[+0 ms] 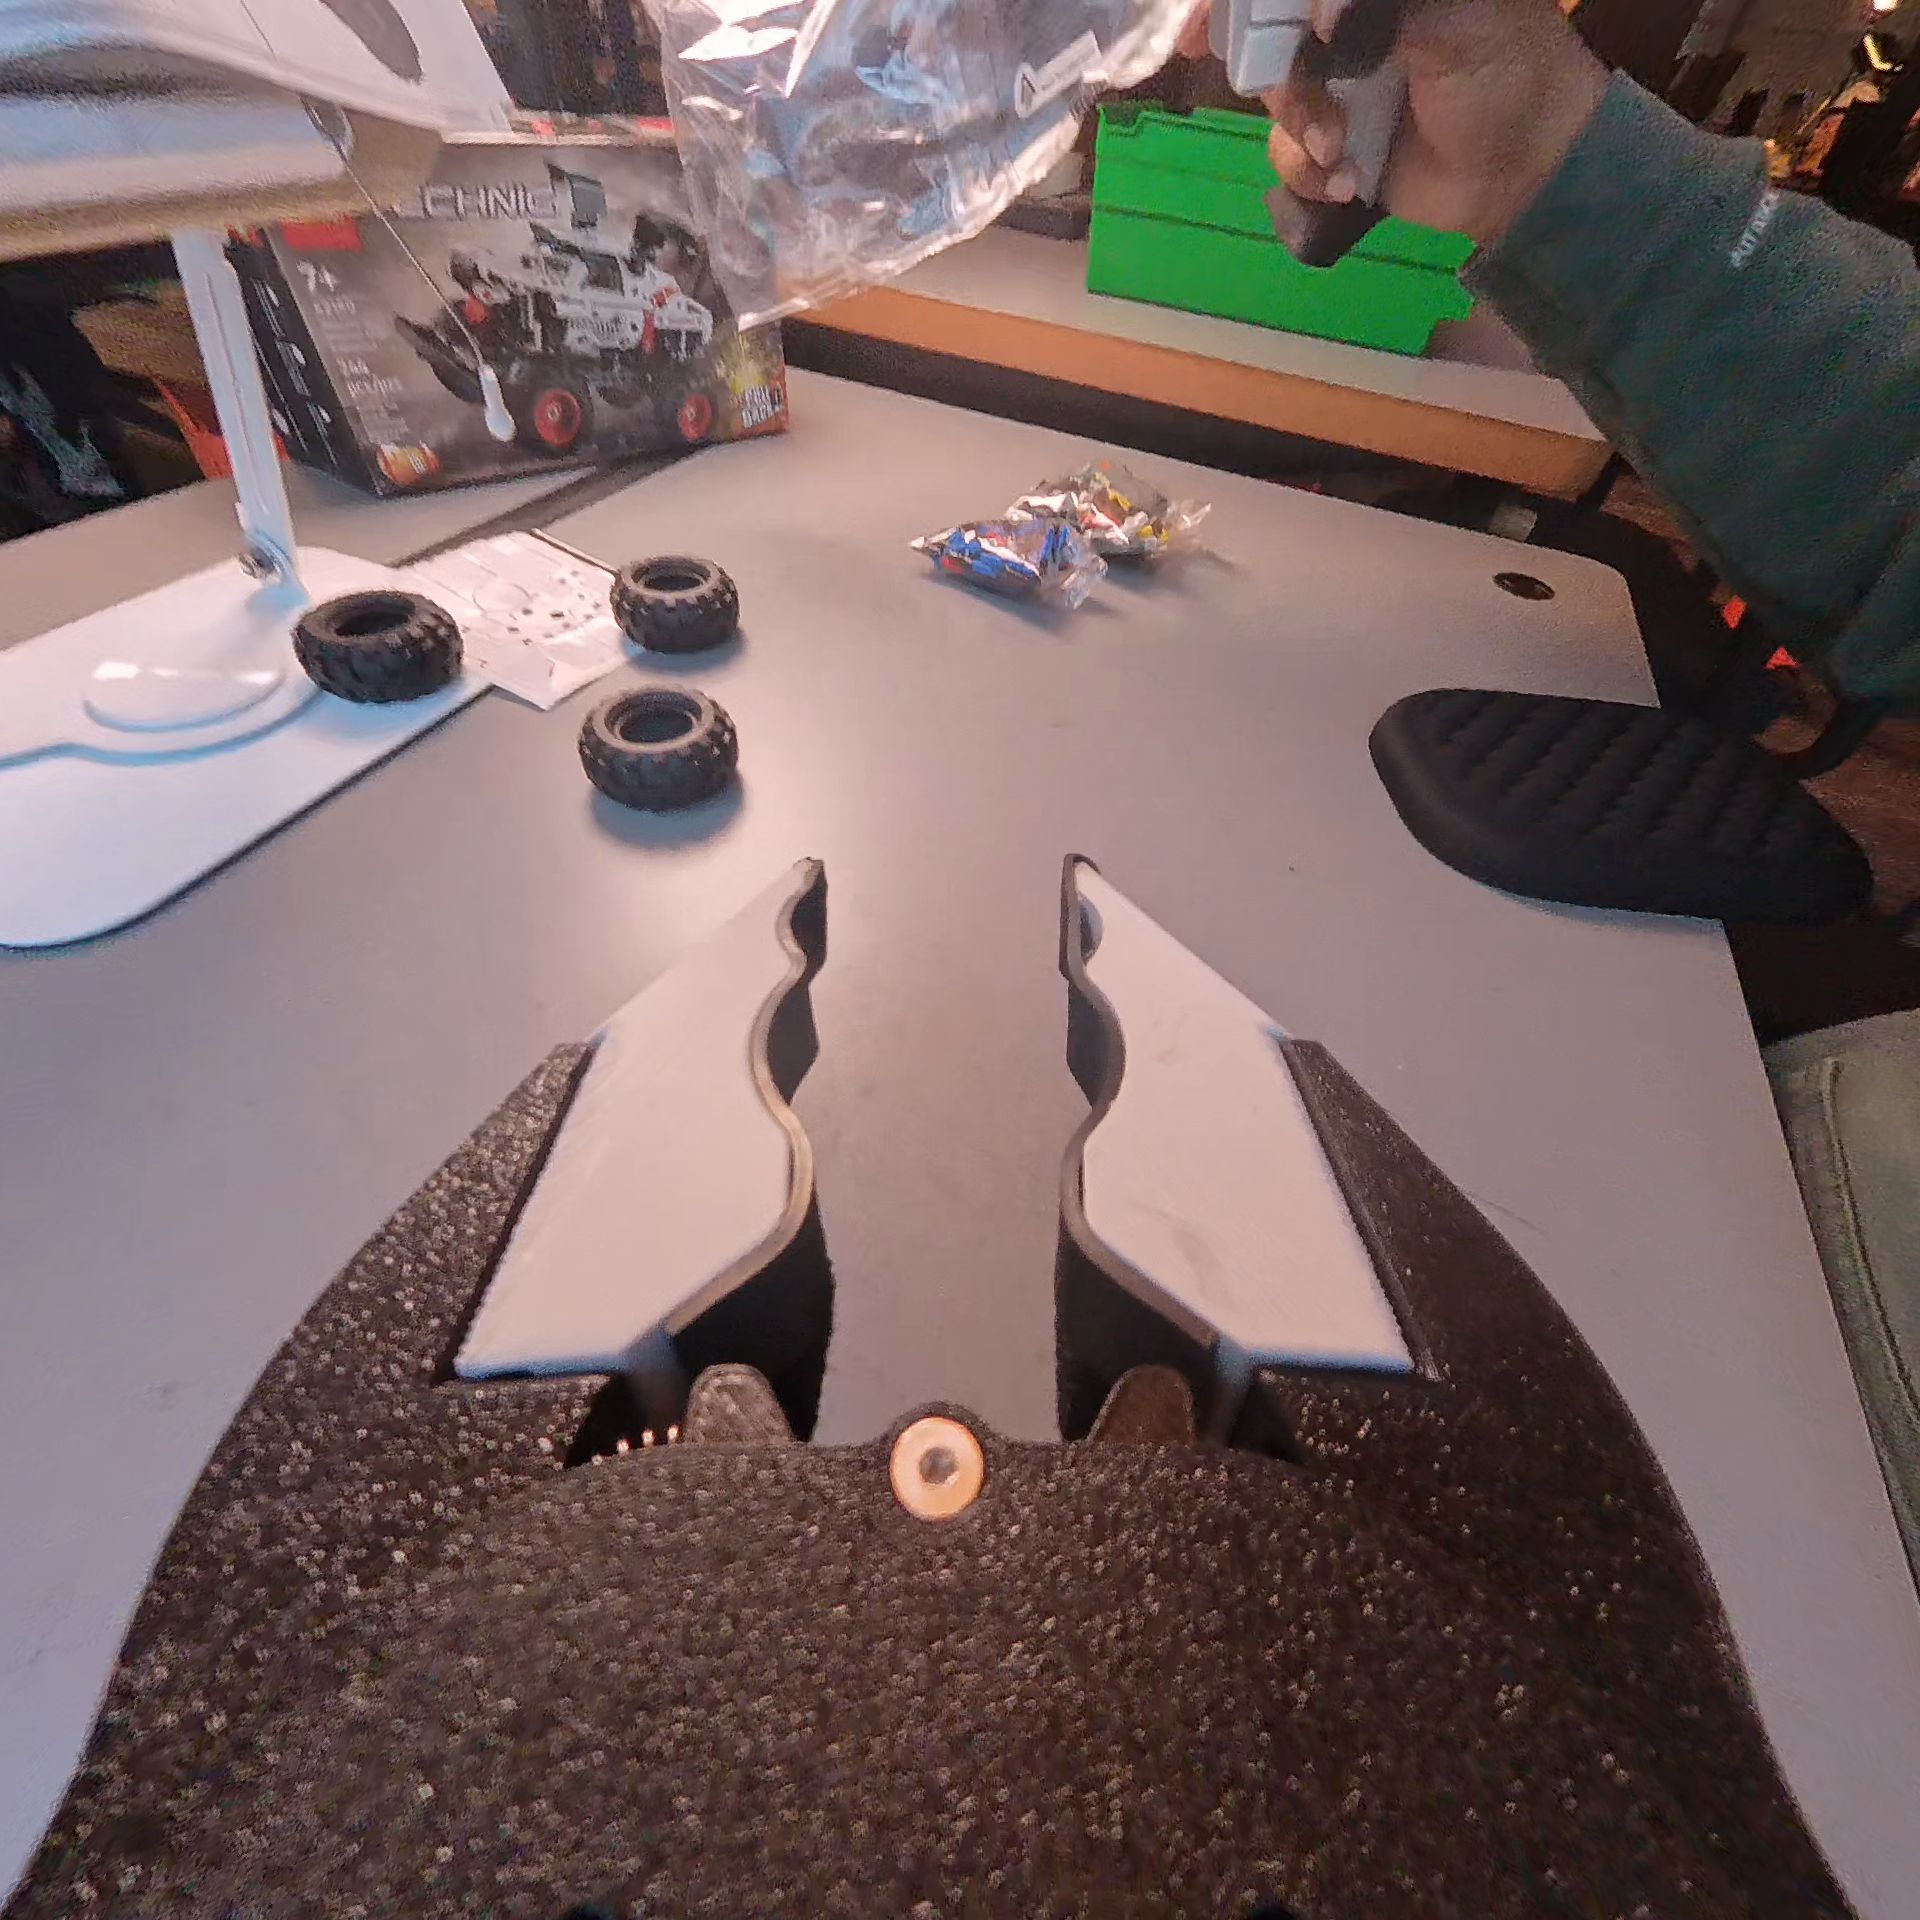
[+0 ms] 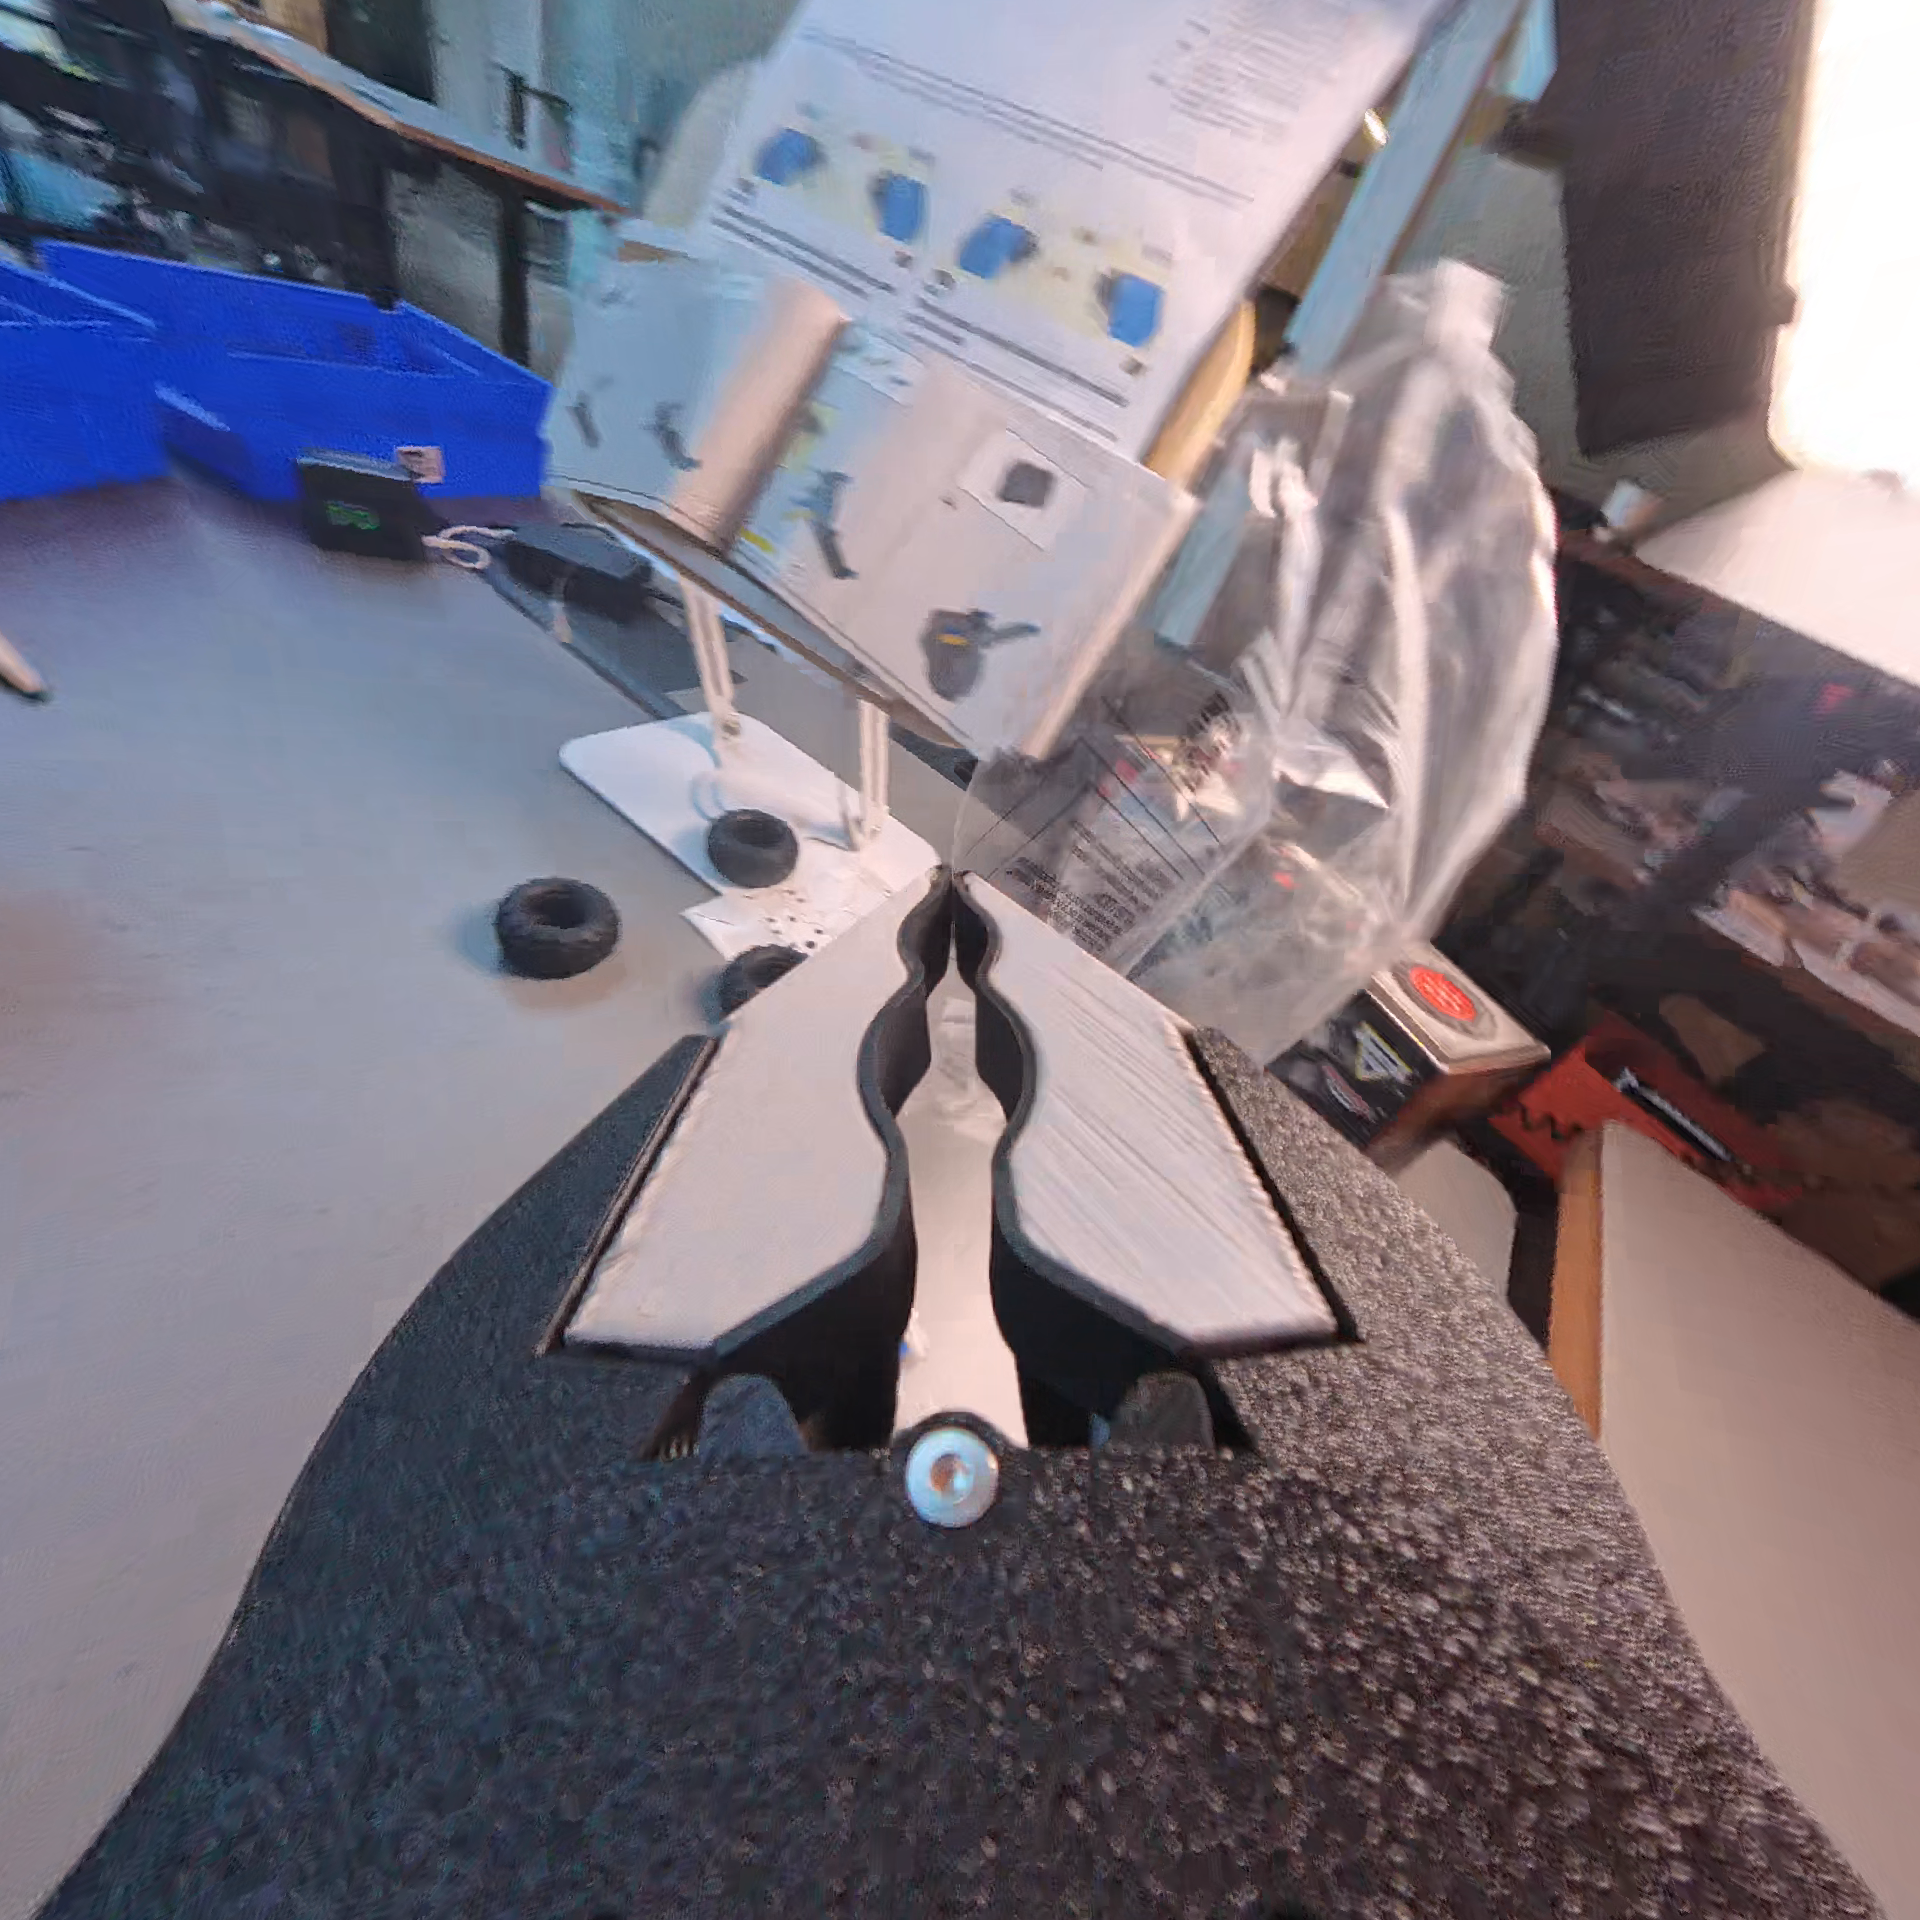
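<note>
Left claw: my left claw (image 1: 943, 894) is spread wide, its two grey fingers apart with bare grey surface (image 1: 1195, 831) showing between them. It holds nothing and touches nothing, hovering low above the surface.

Nearest to left claw: a black toy tire (image 1: 658, 750) lies just ahead and to the left. Two more black tires sit farther off: one (image 1: 675, 603) beside a printed sheet (image 1: 520, 618), one (image 1: 377, 645) on the white base of a stand (image 1: 135, 748).

Right claw: my right claw (image 2: 951, 891) is pressed together at the tips, pinching a corner of a clear plastic bag (image 2: 1351, 665). Behind the tips the fingers' wavy inner edges leave a narrow gap.

Bag: it hangs in the air well above the surface, crinkled, with dark small parts inside that are too blurred to name. In the left wrist view the same bag (image 1: 894, 125) shows at the top, next to a hand (image 1: 1434, 114) in a green sleeve gripping the other handle.

On the surface: two small crumpled packets (image 1: 1049, 535) of coloured pieces lie together, well ahead of my left claw. A toy box (image 1: 520, 322) picturing a truck stands at the back left.

Stand: the white stand holds up an open instruction booklet (image 2: 935, 343), tilted, just beside the bag.

Beyond: a green bin (image 1: 1257, 239) sits on a farther table; blue bins (image 2: 260, 384) sit at the far left in the right wrist view.
</note>
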`<action>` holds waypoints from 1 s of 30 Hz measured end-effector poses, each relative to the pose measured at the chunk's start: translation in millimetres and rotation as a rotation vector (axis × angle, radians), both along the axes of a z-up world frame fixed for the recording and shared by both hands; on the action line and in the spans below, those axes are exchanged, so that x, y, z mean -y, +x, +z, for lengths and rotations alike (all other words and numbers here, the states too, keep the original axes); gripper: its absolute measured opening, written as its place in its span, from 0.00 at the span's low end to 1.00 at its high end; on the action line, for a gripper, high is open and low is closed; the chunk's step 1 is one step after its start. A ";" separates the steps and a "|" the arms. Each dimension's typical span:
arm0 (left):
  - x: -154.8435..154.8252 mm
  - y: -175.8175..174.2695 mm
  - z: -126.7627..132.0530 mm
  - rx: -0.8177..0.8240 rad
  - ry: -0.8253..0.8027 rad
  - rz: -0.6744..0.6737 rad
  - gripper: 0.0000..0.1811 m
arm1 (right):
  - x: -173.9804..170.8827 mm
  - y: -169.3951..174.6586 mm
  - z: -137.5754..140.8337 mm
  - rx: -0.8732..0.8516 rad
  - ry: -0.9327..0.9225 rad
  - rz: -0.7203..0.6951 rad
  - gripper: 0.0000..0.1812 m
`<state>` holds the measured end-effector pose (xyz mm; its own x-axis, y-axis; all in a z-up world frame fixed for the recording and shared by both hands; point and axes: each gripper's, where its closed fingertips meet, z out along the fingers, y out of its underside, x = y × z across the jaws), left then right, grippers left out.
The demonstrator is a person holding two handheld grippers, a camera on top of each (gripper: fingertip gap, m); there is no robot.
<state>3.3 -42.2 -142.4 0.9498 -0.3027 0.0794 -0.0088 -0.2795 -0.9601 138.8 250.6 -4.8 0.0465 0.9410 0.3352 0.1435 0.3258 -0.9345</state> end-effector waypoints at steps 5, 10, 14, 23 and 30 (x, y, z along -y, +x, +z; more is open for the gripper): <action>-2.9 -6.1 52.3 -0.120 0.122 0.020 0.36 | 139.1 -26.3 -17.9 0.102 0.221 0.279 0.00; -2.1 -21.9 65.7 -0.265 0.127 -0.001 0.46 | 271.6 -42.6 -51.6 0.157 0.365 0.675 0.00; 12.9 -28.1 36.9 -0.158 0.015 -0.142 0.53 | 330.3 -29.0 -46.0 0.119 0.241 0.978 0.00; 52.2 -15.5 8.2 0.144 -0.111 -0.415 0.10 | 261.4 -47.1 -70.6 0.126 -0.023 0.879 0.00; 46.9 -26.7 24.1 0.181 -0.068 -0.317 0.05 | 227.3 -53.5 -80.8 0.205 -0.040 0.726 0.00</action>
